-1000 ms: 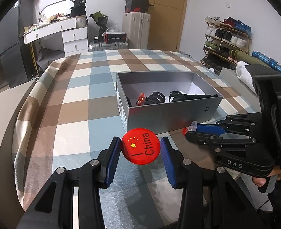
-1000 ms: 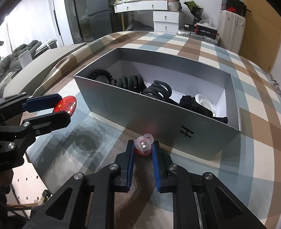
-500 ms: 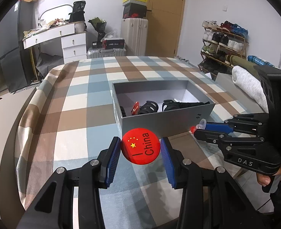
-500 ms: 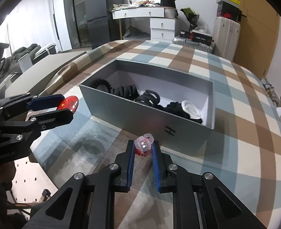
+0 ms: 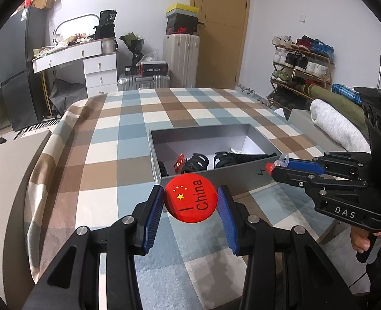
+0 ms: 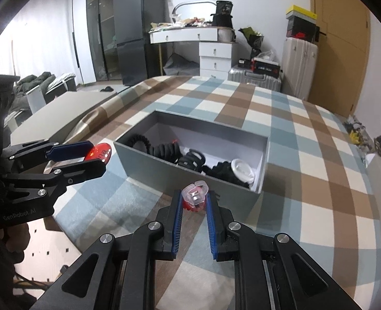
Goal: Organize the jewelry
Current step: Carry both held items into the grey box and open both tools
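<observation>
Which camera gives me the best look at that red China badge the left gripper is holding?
The left wrist view: the red badge faces the lens between the left gripper fingers, stars and "China" lettering readable. The right wrist view shows the badge only at a slant, small, partly hidden by the fingers.

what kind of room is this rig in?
Likely a lived-in home room, not a lab: a shoe rack, a white suitcase by the door and a cluttered white dresser stand behind the plaid-covered table.
</observation>
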Tool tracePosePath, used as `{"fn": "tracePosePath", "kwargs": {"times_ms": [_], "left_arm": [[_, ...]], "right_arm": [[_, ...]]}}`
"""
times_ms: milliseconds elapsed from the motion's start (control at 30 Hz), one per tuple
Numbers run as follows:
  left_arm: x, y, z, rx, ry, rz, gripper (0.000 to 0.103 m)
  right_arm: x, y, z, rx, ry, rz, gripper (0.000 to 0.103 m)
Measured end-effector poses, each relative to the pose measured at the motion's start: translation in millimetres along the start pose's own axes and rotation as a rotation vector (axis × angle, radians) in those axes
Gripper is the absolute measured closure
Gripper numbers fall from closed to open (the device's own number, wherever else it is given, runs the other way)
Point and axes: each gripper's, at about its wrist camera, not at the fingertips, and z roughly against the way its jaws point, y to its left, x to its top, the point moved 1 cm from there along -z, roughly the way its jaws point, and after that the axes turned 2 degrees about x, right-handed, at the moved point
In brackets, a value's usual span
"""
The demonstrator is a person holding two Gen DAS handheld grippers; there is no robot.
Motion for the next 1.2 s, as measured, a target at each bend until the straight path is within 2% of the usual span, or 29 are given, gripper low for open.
{"fn": "tracePosePath", "kwargs": {"times_ms": [900,1200], "left_arm": [[33,4,-27,-0.002,-0.033,0.024,0.066],[45,-1,-47,-0.010,-0.017,0.020,0.066]], "right_arm": [[24,-27,2,-0.021,-0.081,-0.049,0.086],[31,-38,-16,0.018,-0.055,-0.086,0.086]]}}
